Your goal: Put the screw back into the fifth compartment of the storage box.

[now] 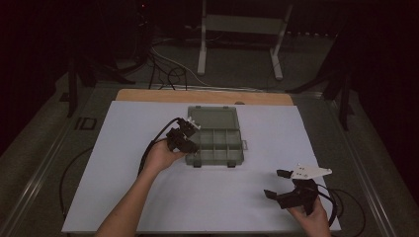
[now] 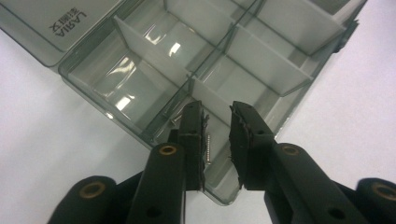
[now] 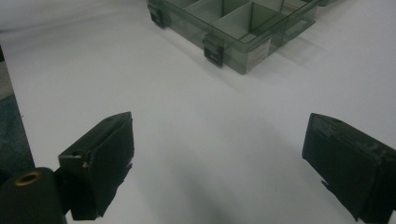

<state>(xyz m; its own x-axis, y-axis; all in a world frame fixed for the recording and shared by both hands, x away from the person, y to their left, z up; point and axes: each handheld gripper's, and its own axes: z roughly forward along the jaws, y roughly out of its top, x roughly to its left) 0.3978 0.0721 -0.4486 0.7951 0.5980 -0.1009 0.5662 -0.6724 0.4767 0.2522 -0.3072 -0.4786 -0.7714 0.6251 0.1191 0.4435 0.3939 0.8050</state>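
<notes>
1. Closest to us, our right gripper (image 1: 282,184) hangs just above the white sheet (image 1: 148,207), near its front right corner. Its jaws are wide open and hold nothing. It is well apart from the box, so we think it is just waiting.

2. In the right gripper view, bare white sheet lies between its 2 jaws. The box's front wall with a dark latch (image 3: 214,50) is farther off.

3. A little farther in, our left gripper (image 2: 217,140) is at the front left corner of the grey box (image 1: 215,144). Our left hand (image 1: 160,157) holds it tilted down toward the box.

4. Its jaws are only a little apart, with a narrow gap. We cannot tell for sure if anything is pinched between them. It looks like nothing is.

5. Right by the tips, in the corner compartment, lie some small screws (image 2: 208,149). 1 thin screw is easy to see beside the left jaw. We think the jaws are kept this narrow because the screws are so tiny.

6. The box has many little compartments split by walls. The others that we can see look empty.

7. Farther back, the lid (image 1: 213,117) lies flat and open behind the box. That leaves the compartments free to reach from above.

8. Farthest off, a wooden board edge (image 1: 148,95) peeks out past the sheet, and a white frame (image 1: 237,29) stands on the dark floor with some cables.
</notes>
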